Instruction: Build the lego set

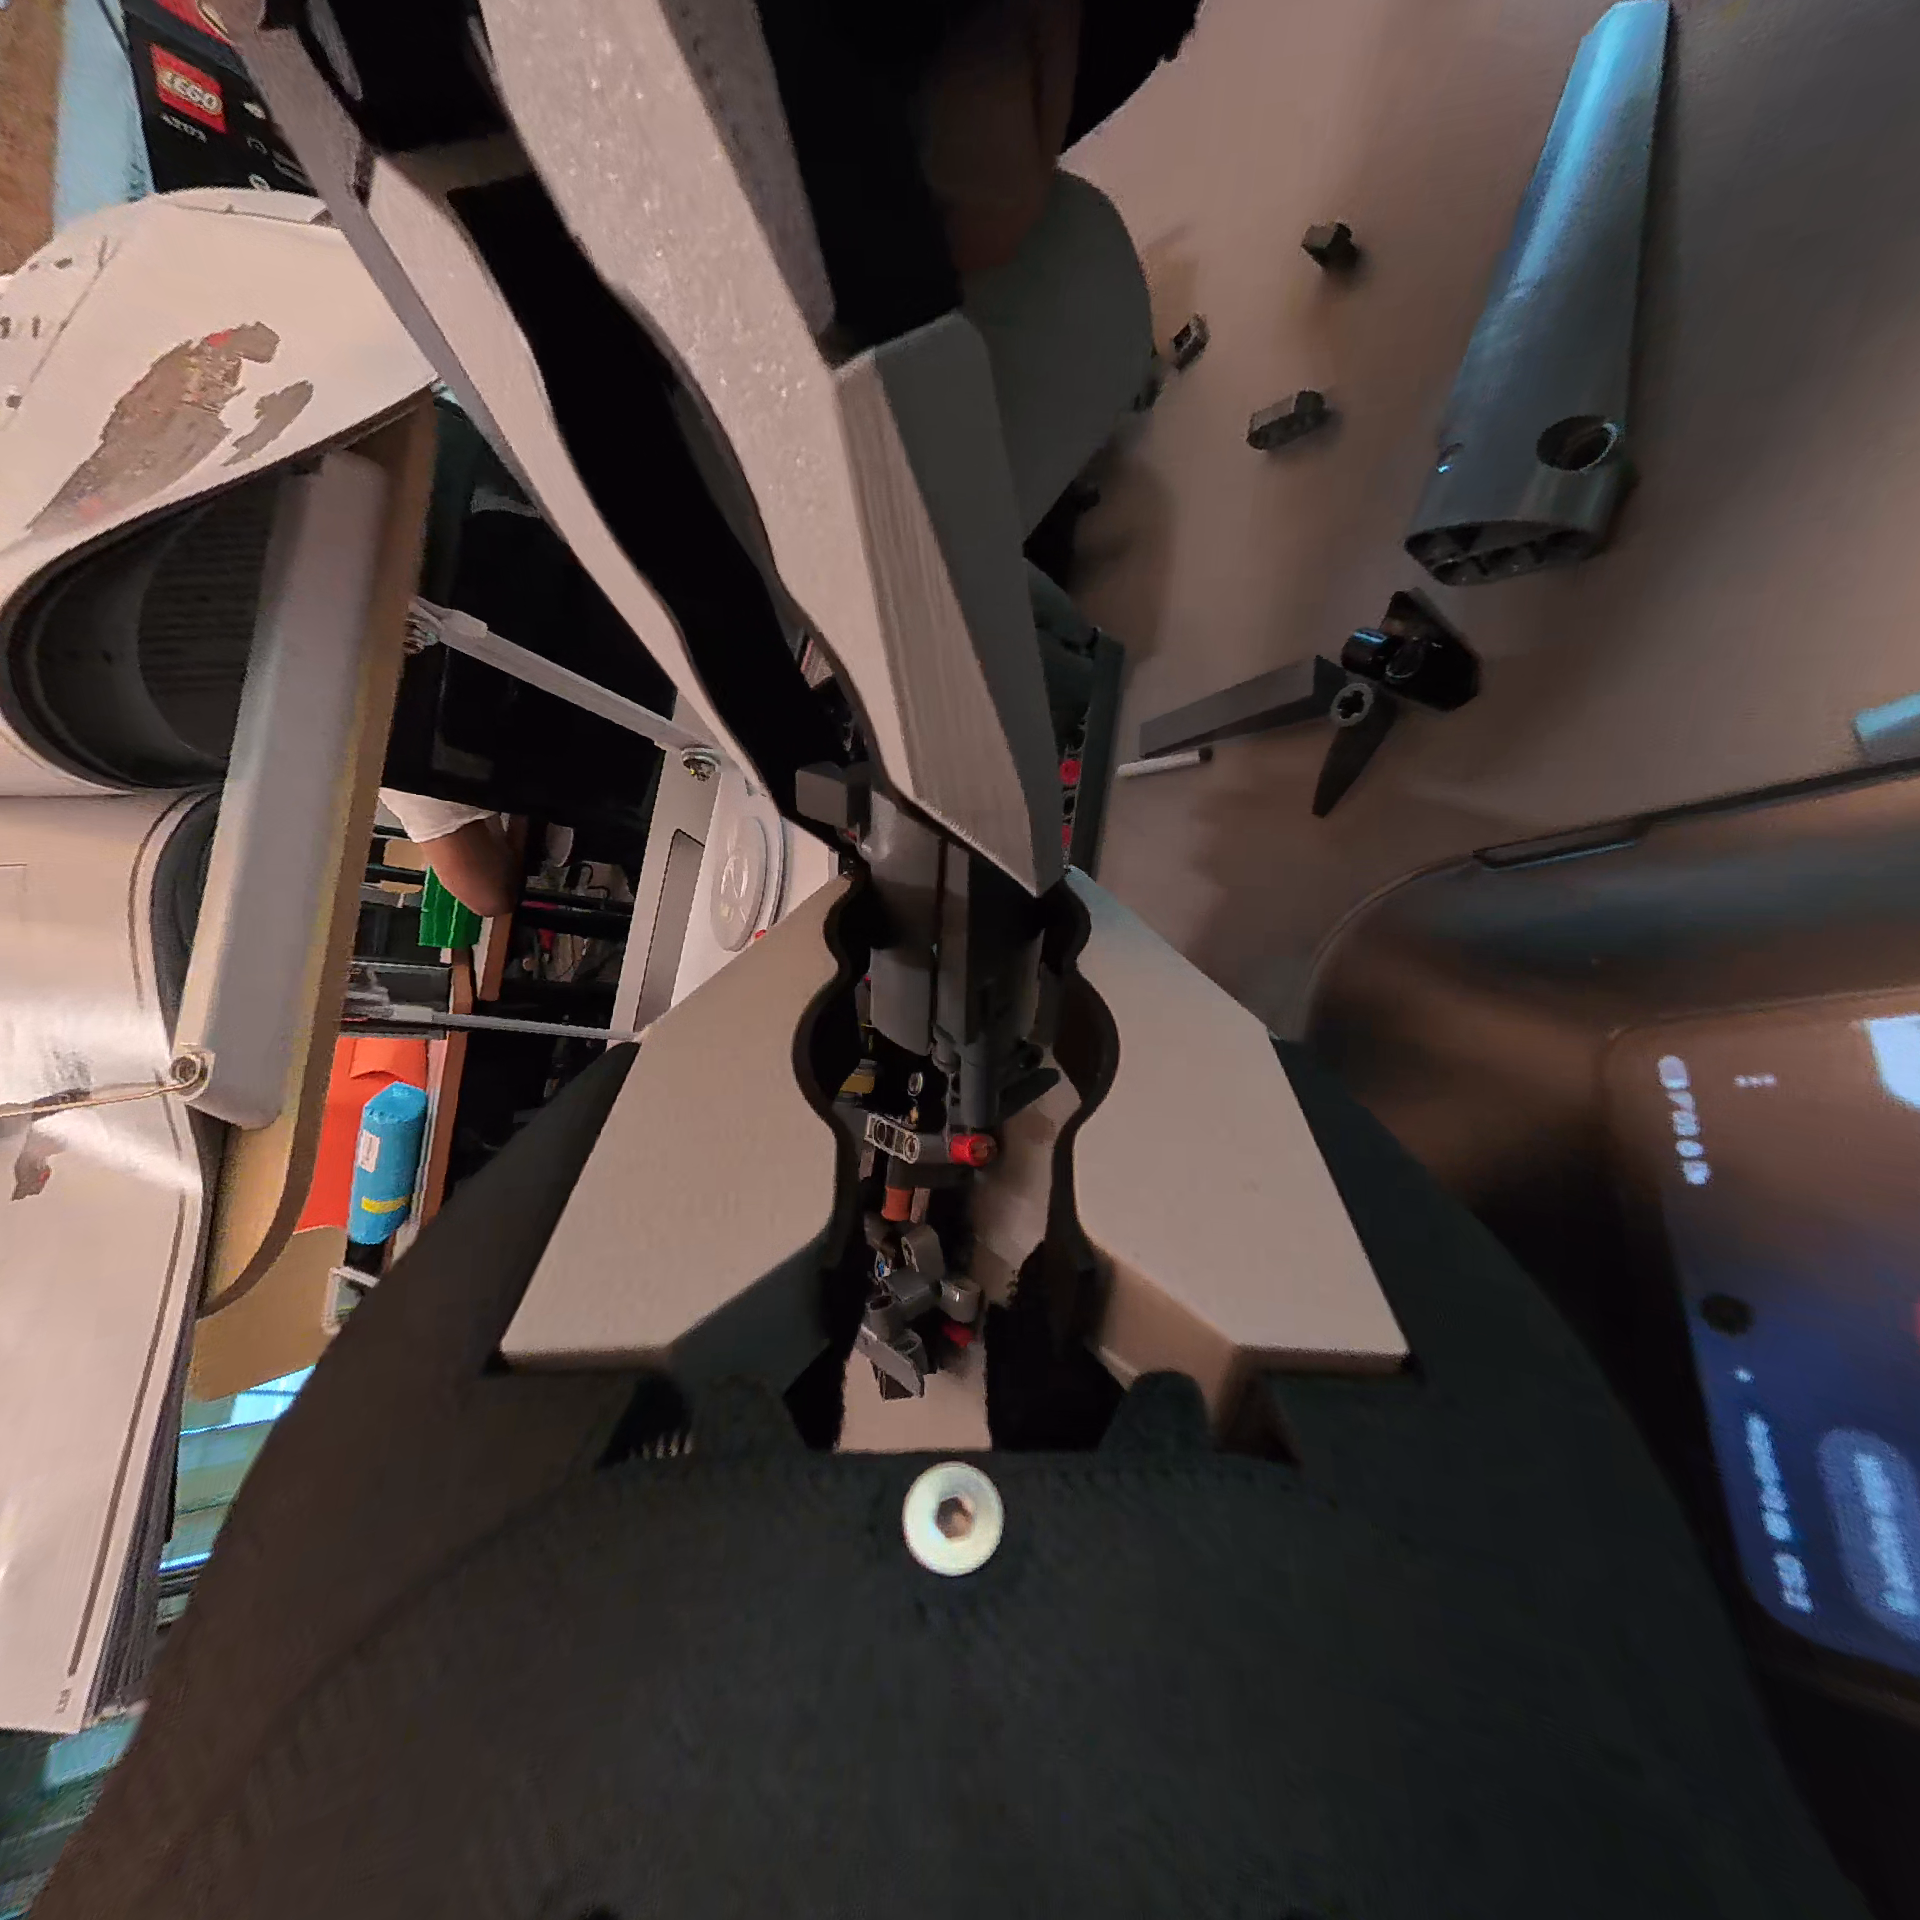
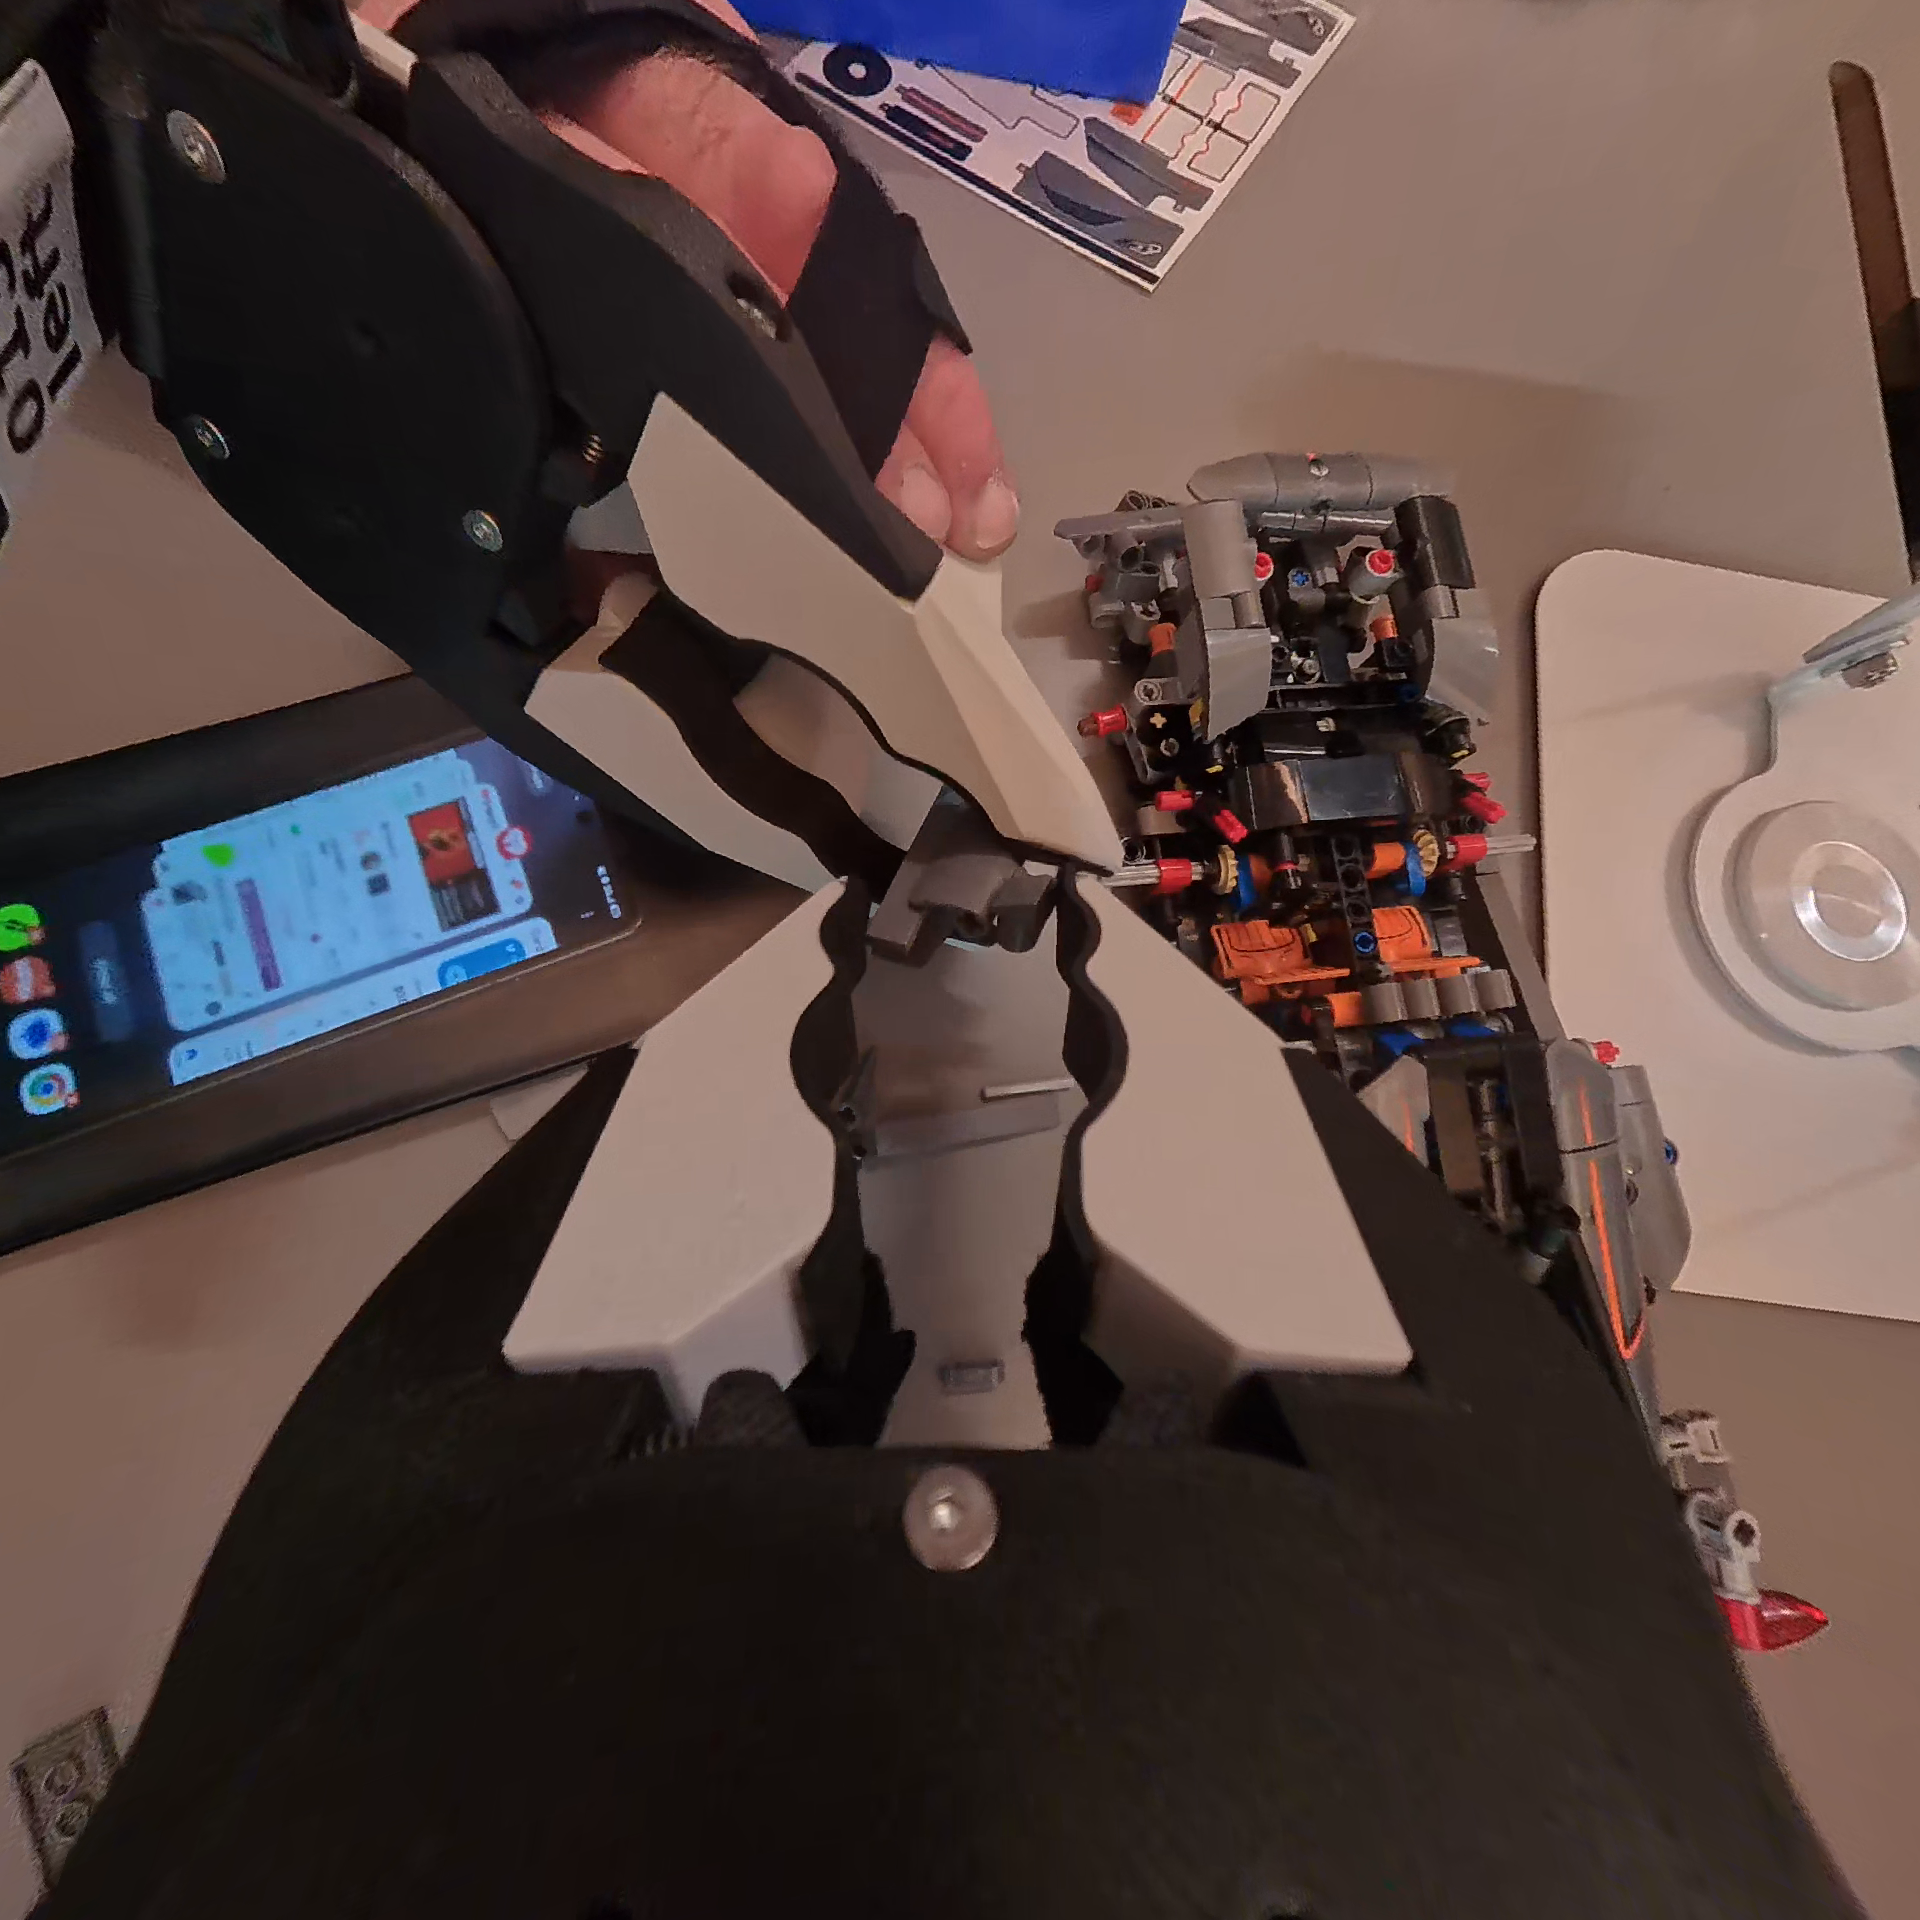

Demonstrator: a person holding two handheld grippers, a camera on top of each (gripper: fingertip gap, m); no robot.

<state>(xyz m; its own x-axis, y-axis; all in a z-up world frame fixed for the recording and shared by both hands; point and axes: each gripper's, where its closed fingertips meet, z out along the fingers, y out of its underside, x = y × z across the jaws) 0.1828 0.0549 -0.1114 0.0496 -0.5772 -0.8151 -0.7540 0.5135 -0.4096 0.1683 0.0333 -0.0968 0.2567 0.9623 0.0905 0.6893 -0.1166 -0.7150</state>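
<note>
Bare table (image 2: 1351, 343) is lying open at upper right; phone (image 2: 301, 935) and model car (image 2: 1351, 831) are flanking the centre.

Right claw (image 2: 951, 914): seen from its own camera, fingertips nearly together, pinching a small grey piece.
Left claw (image 2: 1023, 831): reaches in from upper left, tips nearly meeting beside the right claw's.
Hand (image 2: 769, 208): strapped into the left claw's handle.

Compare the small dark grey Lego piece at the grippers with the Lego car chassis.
The small dark grey Lego piece is tiny and one colour; the big multicoloured Lego car chassis is long, with orange and red parts. The piece is held by the right gripper and left gripper; the chassis lies on the table. Both are Lego.
</note>
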